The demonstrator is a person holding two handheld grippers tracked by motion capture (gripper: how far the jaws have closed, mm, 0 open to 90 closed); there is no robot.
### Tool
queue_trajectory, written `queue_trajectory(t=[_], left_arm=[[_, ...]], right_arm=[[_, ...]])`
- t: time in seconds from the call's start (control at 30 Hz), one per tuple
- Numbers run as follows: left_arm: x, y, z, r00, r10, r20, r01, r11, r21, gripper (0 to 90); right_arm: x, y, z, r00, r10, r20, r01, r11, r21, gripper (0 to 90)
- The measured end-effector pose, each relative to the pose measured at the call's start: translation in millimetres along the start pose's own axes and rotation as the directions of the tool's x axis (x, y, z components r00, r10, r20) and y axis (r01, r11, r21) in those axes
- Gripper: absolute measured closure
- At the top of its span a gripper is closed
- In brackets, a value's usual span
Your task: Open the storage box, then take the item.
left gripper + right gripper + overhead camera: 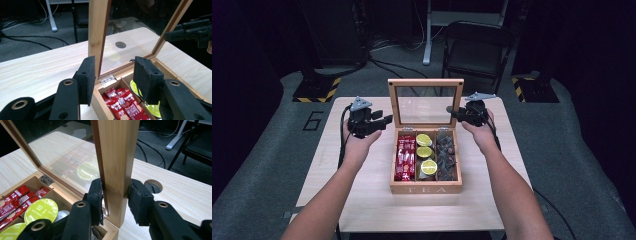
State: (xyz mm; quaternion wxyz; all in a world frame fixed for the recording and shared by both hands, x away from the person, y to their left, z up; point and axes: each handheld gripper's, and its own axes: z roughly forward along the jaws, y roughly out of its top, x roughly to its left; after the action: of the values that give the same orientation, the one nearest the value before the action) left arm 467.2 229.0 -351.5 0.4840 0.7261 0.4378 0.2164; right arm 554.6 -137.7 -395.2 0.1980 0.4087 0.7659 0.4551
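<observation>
My right hand-held gripper (115, 195) is pinching the right side rail of the tea box's lid (117, 157), one pad on the glass-side face and the other on the outer face, low down near the hinge end. The lid stands upright, its glass pane framed in light wood, at the back of the wooden tea box (425, 189), which sits in the middle of the table (362, 200) with "TEA" on its front wall.

My left hand-held gripper (113, 77) is spread. Its jaws stand on either side of the lid's left rail, with a gap on both sides; neither pad touches the wood.

Inside the box are three compartments: red sachets (405, 157) on the left, yellow-green capsules (425, 152) in the middle, and dark brown pieces (446, 155) on the right that I cannot make out more closely. A round cable hole (153, 186) in the table lies just behind the lid.
</observation>
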Motion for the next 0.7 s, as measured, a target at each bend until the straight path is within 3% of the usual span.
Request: queue_trajectory(t=[0.37,0.7], left_arm=[[-3.4,-8.4,-4.8,0.9996,0.007,0.026,-0.007,0.9999,0.011,50.8],[-4.2,-18.1,-5.6,0.9996,-0.009,0.027,0.008,0.9996,0.027,48.2]], right_arm=[[-3.5,3.7,3.5,0.9999,-0.014,0.004,0.014,1.000,0.014,65.0],[-4.4,5.6,4.8,1.0000,0.003,-0.001,-0.003,1.000,0.024,65.0]])
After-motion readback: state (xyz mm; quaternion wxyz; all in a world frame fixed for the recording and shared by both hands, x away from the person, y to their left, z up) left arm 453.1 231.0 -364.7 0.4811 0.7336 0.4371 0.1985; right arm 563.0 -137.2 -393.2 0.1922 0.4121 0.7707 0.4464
